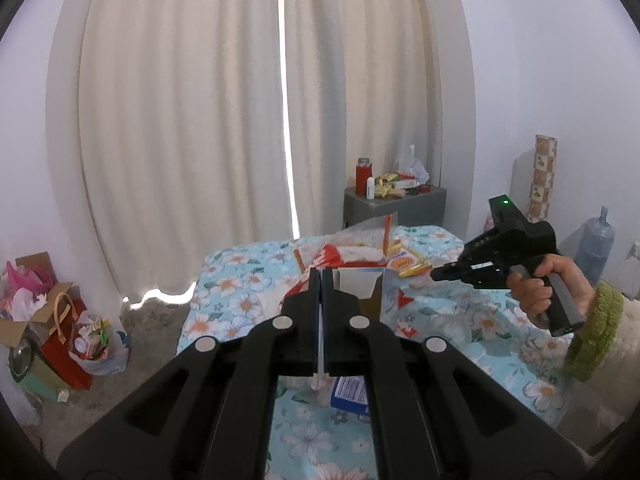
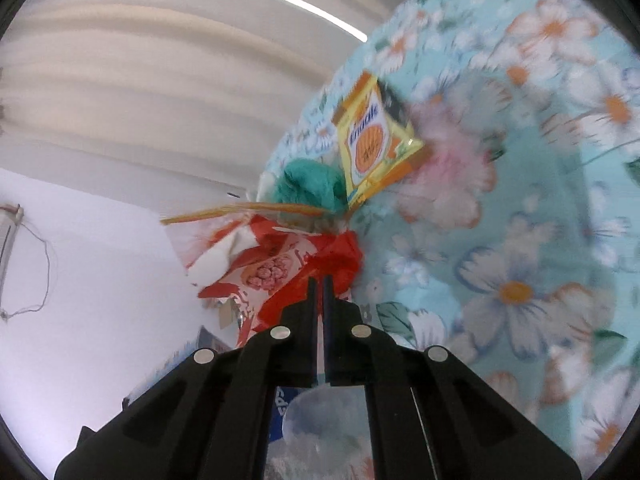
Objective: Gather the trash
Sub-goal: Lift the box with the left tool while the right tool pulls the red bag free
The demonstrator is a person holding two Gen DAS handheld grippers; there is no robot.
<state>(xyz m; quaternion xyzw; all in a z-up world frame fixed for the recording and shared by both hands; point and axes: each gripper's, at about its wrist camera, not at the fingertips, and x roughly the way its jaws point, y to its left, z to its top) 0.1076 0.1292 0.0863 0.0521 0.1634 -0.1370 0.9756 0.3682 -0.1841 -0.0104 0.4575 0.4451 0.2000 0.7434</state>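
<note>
Where it lies, red wrapper (image 2: pixel 280 276) looks crumpled.

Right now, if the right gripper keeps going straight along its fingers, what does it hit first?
Probably the red snack wrapper: it sits right past the shut right gripper, with the teal wad beyond. Depth is unclear; it may already touch.

Wrappers (image 1: pixel 352 256) crowding floral bedspread (image 1: pixel 460 320)

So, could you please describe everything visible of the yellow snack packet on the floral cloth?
The yellow snack packet is a flat, glossy wrapper with orange edging, a white panel and an orange round emblem under blue lettering. It lies on the floral cloth, beside a teal crumpled wad and apart from both grippers.
</note>
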